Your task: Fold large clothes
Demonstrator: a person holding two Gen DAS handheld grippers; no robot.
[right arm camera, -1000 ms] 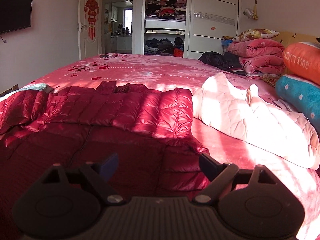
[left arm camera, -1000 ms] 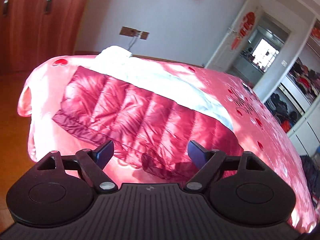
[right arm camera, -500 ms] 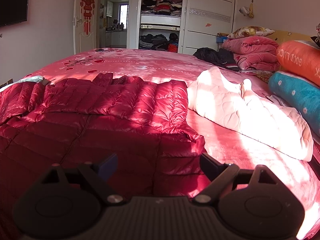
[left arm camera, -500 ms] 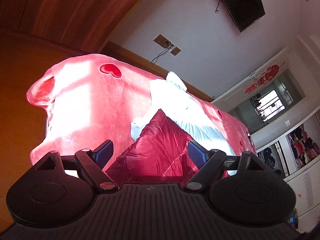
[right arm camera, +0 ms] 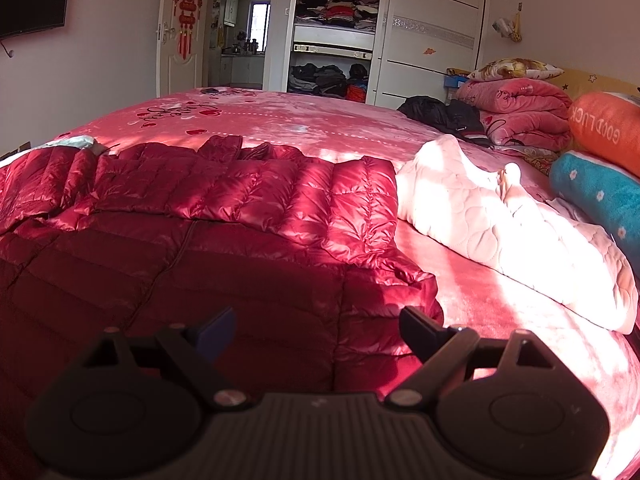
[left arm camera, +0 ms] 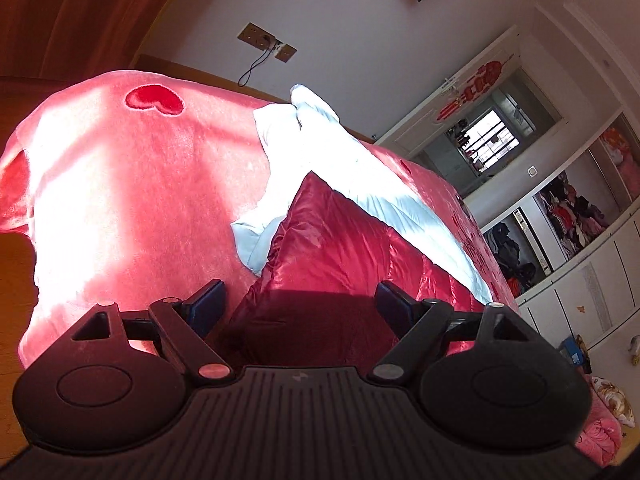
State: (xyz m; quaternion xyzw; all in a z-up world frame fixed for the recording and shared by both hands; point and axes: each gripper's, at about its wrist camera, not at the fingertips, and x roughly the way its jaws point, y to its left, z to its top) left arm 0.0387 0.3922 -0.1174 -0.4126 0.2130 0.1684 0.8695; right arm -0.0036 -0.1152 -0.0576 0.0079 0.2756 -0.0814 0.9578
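Observation:
A dark red quilted down jacket (right arm camera: 208,232) lies spread on the pink bed, one sleeve folded across its body. In the left wrist view a corner of the same jacket (left arm camera: 332,256) rises between the fingers. My left gripper (left arm camera: 298,306) is open, low over that corner, its fingers apart on either side of the fabric without pressing it. My right gripper (right arm camera: 316,326) stands open just above the jacket's near right edge, with nothing between its fingers.
A pale blue garment (left arm camera: 360,168) lies beside the jacket near the bed's corner (left arm camera: 100,184). A white quilted garment (right arm camera: 500,224), stacked pillows and blankets (right arm camera: 520,112) sit at the right. Wooden floor lies left of the bed; an open wardrobe stands beyond.
My left gripper has swung toward the bed's corner and sunk close to the jacket's end. The right gripper has crept slightly closer to the jacket; both stay open.

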